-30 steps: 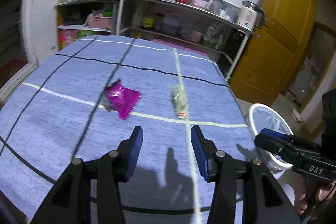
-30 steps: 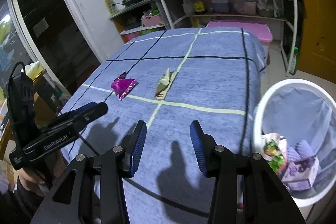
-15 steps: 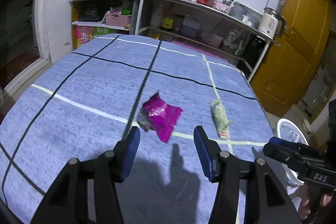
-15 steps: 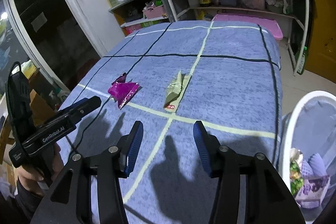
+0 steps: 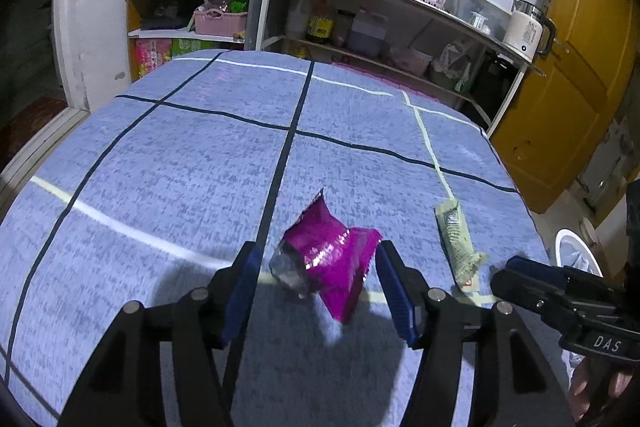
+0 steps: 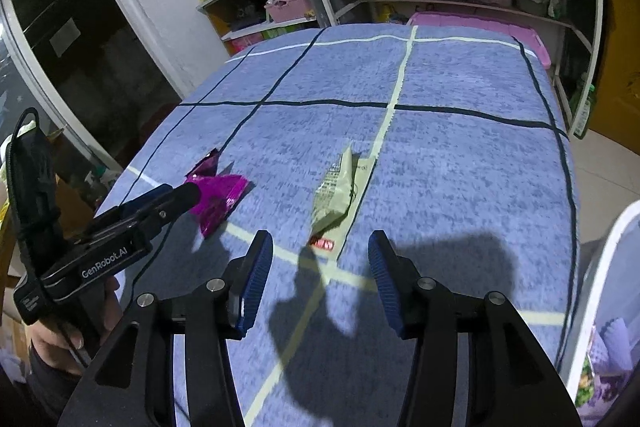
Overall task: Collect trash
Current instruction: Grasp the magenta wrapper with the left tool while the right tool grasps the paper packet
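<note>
Both claws have closed in on the trash since a second ago, and the wrappers now sit much nearer their tips. On the left claw (image 5: 316, 291) the jaws are opening; the pink wrapper (image 5: 334, 261) lies between them on the blue worktop (image 5: 180, 167), pads clear of it. Right claw (image 6: 320, 277) stands half open and empty, the green wrapper (image 6: 336, 193) just ahead of it. A white bin (image 6: 592, 291) stands at the worktop's right.
</note>
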The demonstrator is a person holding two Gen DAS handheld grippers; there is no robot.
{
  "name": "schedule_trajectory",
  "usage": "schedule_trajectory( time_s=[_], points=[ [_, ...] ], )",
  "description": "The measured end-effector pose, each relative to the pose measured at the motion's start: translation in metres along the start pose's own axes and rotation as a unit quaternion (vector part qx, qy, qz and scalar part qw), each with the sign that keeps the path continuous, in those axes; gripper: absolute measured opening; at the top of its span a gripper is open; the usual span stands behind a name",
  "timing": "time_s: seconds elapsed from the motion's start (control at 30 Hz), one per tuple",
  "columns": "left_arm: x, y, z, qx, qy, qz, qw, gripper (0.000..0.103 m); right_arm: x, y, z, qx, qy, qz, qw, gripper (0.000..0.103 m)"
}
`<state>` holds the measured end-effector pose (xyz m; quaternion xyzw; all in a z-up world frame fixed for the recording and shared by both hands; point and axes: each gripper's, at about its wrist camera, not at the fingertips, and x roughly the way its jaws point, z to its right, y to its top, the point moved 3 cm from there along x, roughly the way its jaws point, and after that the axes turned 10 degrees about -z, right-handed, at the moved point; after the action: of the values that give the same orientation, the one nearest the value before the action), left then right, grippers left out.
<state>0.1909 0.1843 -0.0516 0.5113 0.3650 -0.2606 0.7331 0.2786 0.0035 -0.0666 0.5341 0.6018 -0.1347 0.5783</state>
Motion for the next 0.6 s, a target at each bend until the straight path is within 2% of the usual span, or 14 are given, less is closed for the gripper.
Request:
schedule_trajectory(
  time_s=[0.4, 0.53, 0.57, 0.6],
  points=[
    [0.019, 0.004, 0.007, 0.014, 0.005, -0.023, 0.9996, 0.062, 0.03, 0.016, 0.005, 0.004, -0.017, -0.018, 1.0, 0.051],
    [0.02, 0.004, 0.01, 0.015, 0.007, -0.025, 0.9995, 0.051, 0.031, 0.017, 0.004, 0.0, -0.021, -0.016, 1.0, 0.051],
    [0.02, 0.003, 0.011, 0.018, 0.008, -0.023, 0.9995, 0.048, 0.031, 0.017, 0.004, -0.001, -0.023, -0.015, 1.0, 0.047],
    [0.018, 0.003, 0.013, 0.021, 0.008, -0.021, 0.9995, 0.046, 0.032, 0.016, 0.004, -0.002, -0.026, -0.015, 1.0, 0.039]
  ],
)
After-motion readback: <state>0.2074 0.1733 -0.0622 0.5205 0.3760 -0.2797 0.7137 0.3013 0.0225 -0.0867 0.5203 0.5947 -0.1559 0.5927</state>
